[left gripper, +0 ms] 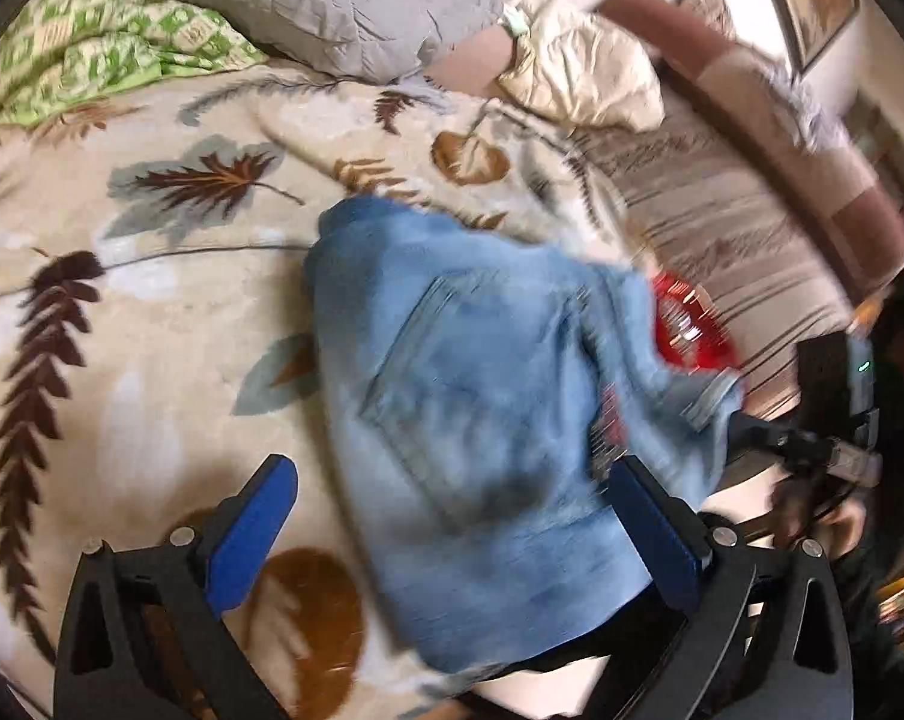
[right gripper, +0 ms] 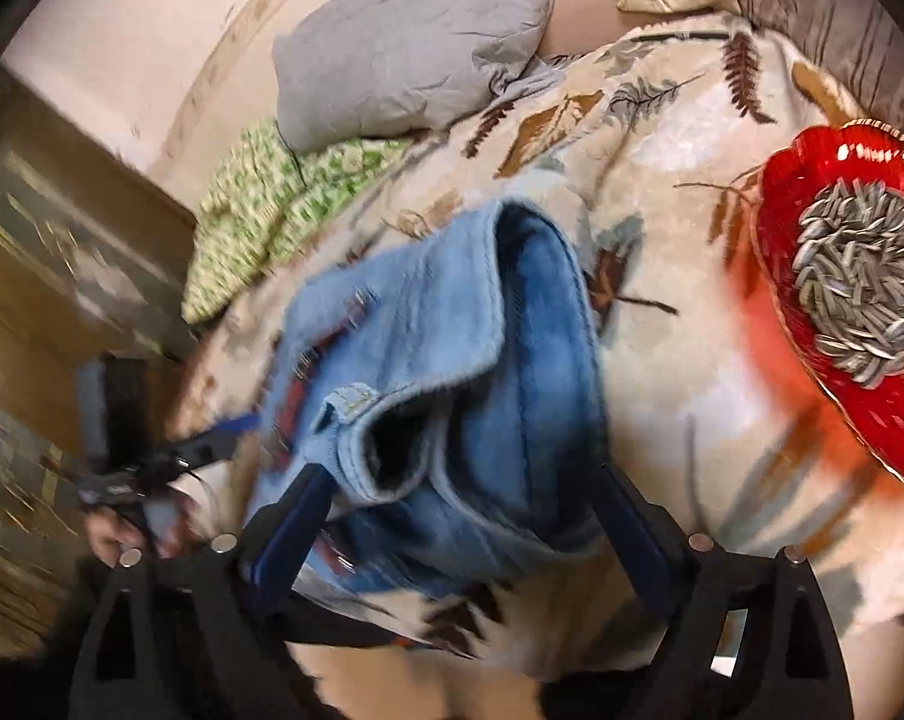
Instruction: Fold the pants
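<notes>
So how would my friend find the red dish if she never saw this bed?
Start at the big cream blanket with brown leaves that covers the bed. In the right wrist view, look to the right of the folded blue jeans lying in the middle. The red dish sits there on the blanket, apart from the jeans; it is the only shiny red thing, with a wavy rim and a heap of striped grey seeds inside.

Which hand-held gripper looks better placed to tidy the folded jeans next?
Probably the right hand-held gripper: it is open with the loose waistband flap of the jeans lying just ahead, between its fingers. The left is open over flat denim.
</notes>
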`<state>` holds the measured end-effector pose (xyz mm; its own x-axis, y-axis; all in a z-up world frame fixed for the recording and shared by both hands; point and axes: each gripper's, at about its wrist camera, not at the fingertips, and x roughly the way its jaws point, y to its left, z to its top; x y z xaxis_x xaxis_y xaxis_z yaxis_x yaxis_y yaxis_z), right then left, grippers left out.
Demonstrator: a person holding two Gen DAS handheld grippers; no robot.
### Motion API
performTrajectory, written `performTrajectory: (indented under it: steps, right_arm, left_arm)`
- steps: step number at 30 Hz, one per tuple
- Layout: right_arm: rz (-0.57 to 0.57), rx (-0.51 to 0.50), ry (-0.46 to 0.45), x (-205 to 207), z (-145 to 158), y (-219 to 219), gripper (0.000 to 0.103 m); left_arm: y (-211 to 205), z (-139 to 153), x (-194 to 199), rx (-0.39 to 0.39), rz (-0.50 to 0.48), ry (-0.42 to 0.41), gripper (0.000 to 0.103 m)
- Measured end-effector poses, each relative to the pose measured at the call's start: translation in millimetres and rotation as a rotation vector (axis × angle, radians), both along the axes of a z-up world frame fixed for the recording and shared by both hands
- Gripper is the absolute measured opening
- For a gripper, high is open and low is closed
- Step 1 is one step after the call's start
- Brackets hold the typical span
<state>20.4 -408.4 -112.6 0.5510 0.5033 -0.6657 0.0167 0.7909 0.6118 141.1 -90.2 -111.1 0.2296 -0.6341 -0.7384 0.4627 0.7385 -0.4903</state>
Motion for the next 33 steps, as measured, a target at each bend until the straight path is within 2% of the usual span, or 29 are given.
performTrajectory:
  steps: [3,6,8,10,11,12,16,18,24,26,27,29,33]
  right_arm:
    - [-0.009,0.005,-0.020,5.5,8.7,-2.5,0.090]
    - [-0.030,0.020,-0.042,15.2,17.6,-11.3,0.091]
    - [-0.035,0.001,-0.026,26.9,15.6,-14.5,0.096]
    - [-0.012,-0.003,0.011,41.0,5.9,-16.7,0.096]
    - [-0.013,-0.004,0.065,51.0,-10.9,-18.9,0.096]
    - [-0.013,-0.004,0.065,51.0,-10.9,-18.9,0.096]
    - [0.008,0.087,0.152,63.9,-42.4,-17.0,0.096]
    - [0.041,0.105,0.146,65.2,-45.8,-9.6,0.097]
    - [0.129,0.083,0.086,64.3,-28.8,10.9,0.097]
    - [0.137,0.059,0.115,67.6,-32.2,12.4,0.097]
    - [0.107,0.037,0.195,74.7,-47.8,9.0,0.097]
    - [0.106,0.068,0.218,77.9,-58.2,7.0,0.099]
    - [0.135,0.130,0.171,74.5,-57.9,8.7,0.098]
  left_arm:
    - [-7.0,3.5,7.4,0.031,-0.017,-0.028,0.103]
    - [-7.9,1.8,14.1,0.035,-0.023,-0.006,0.103]
    - [-9.4,-4.8,21.6,0.032,-0.021,0.018,0.103]
    - [-11.3,-15.2,29.7,0.029,-0.007,0.058,0.103]
    - [-12.2,-21.8,34.0,0.022,0.001,0.088,0.103]
    - [-13.6,-28.0,37.3,0.013,0.000,0.113,0.103]
    - [-18.6,-46.9,41.6,-0.011,-0.011,0.191,0.103]
    - [-19.9,-48.0,41.9,-0.017,-0.013,0.186,0.103]
    - [-21.5,-45.6,40.2,-0.039,-0.040,0.206,0.103]
    - [-22.6,-47.4,39.7,-0.042,-0.044,0.204,0.103]
    - [-22.7,-48.5,39.7,-0.045,-0.043,0.205,0.103]
    - [-25.0,-50.0,39.3,-0.050,-0.038,0.203,0.103]
    - [-27.1,-49.7,38.2,-0.062,-0.048,0.201,0.103]
